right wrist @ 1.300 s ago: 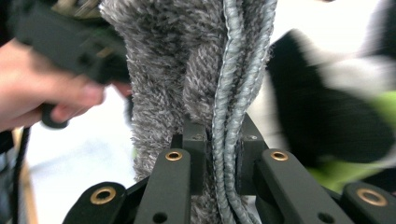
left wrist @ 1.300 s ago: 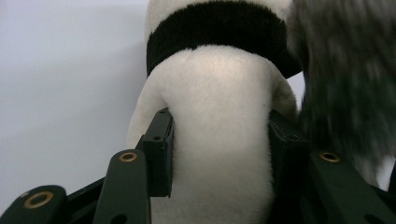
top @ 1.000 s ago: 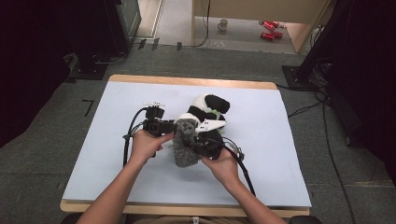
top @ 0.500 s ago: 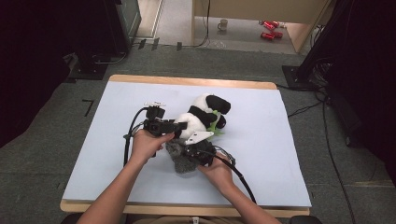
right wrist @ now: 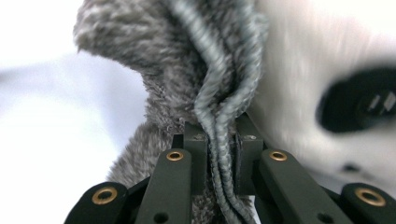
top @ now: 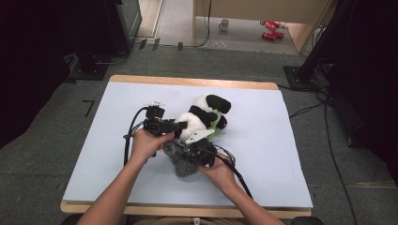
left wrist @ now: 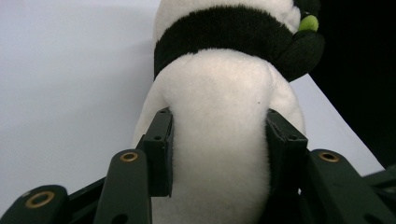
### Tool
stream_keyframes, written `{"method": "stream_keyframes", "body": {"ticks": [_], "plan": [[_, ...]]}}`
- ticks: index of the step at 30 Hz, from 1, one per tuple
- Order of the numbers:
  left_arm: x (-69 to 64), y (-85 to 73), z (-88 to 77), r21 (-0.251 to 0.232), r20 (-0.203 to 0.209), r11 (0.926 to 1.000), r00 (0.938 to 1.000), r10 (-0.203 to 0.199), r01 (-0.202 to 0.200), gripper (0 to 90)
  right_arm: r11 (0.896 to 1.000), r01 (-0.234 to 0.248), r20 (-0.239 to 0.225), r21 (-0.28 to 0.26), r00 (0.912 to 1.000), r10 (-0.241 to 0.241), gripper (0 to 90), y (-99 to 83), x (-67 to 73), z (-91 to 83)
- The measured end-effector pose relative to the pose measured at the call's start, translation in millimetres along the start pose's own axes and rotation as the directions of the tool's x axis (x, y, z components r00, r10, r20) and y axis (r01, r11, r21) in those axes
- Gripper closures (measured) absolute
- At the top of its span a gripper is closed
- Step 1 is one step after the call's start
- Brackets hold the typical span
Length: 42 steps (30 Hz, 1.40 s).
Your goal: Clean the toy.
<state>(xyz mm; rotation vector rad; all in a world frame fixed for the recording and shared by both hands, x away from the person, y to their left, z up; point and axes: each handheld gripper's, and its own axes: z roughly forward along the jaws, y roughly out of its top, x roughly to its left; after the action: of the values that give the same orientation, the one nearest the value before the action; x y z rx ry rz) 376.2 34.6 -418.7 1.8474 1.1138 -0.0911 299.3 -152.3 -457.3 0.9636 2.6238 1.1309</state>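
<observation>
your right gripper [right wrist: 218,140] has sunk toward the table, jaws clamped on the grey garment's [right wrist: 159,74] edge. your left gripper [left wrist: 217,154] squeezes the panda [left wrist: 219,140], so dressing it looks close.

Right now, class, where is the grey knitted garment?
In the high view the grey knitted garment lies near the table's front middle, just below the panda toy, its ribbed edge pinched in the right gripper.

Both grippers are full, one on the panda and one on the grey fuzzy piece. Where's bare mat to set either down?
Bare mat lies right of the panda, left of the left gripper toward the mat's left edge, and along the far edge. It is crowded mid-mat: both hands, cables and the grey fuzzy piece in the right gripper.
</observation>
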Motion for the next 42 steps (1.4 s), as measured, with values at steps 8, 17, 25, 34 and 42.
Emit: {"method": "stream_keyframes", "body": {"ticks": [8, 17, 25, 34, 42], "plan": [[-2.4, -0.4, 0.4, 0.000, -0.004, 1.0000, 1.0000, 0.007, -0.007, 52.3, 0.995, 0.028, 0.042, -0.094, 0.9988, -0.024, 80.9, 17.0, 6.4, -26.4], [-4.4, -4.0, 2.4, -0.013, -0.016, 0.9997, 0.9997, 0.019, -0.020, 52.1, 0.991, 0.070, 0.099, -0.110, 0.9933, -0.060, 81.4, 15.6, 5.4, -13.9], [-7.8, -5.4, 3.5, -0.006, -0.017, 0.9989, 0.9988, 0.046, -0.047, 51.8, 0.992, 0.117, 0.138, -0.041, 0.9843, -0.111, 81.9, -3.0, 3.8, 12.3], [-11.2, -4.7, 0.3, -0.033, -0.014, 0.9960, 0.9964, 0.083, -0.083, 53.7, 0.997, 0.077, 0.100, -0.001, 0.9921, -0.076, 81.8, -11.2, -6.6, 21.0], [3.3, 1.4, -18.5, -0.111, -0.008, 0.9929, 0.9991, 0.043, -0.043, 60.4, 1.000, -0.007, 0.043, -0.004, 0.9991, 0.007, 81.2, -3.3, -14.7, 7.6]]}}
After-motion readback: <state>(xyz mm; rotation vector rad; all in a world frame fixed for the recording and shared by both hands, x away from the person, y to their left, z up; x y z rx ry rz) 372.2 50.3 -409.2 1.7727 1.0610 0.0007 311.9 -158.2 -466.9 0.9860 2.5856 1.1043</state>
